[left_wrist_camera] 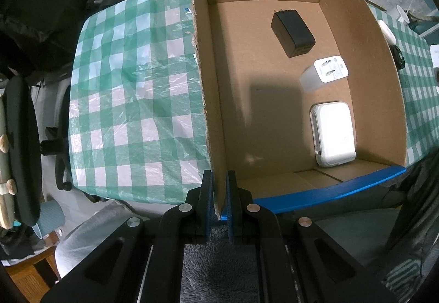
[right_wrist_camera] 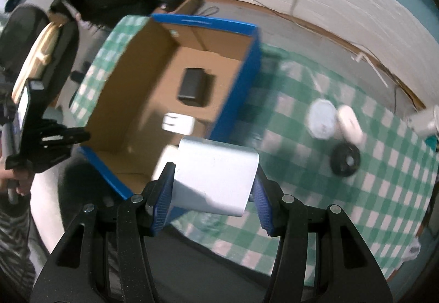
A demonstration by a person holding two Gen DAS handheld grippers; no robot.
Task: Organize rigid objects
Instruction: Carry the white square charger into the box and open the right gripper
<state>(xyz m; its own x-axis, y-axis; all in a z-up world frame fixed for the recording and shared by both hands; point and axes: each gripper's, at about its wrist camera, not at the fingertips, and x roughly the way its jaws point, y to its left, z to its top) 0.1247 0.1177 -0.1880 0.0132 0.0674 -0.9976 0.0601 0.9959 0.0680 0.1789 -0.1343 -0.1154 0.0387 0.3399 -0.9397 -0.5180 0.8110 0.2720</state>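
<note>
An open cardboard box with blue edges stands on the green checked tablecloth. My left gripper is shut on the box's near-left wall. Inside the box lie a black charger, a white plug adapter and a white power bank. In the right wrist view my right gripper is shut on a silver-white rectangular block, held above the near corner of the box. The black charger and white plug adapter show below it.
On the cloth right of the box lie a round white lid, a white oval case and a black ring-shaped object. A hand holds the left gripper's handle at far left. Office chairs stand beside the table.
</note>
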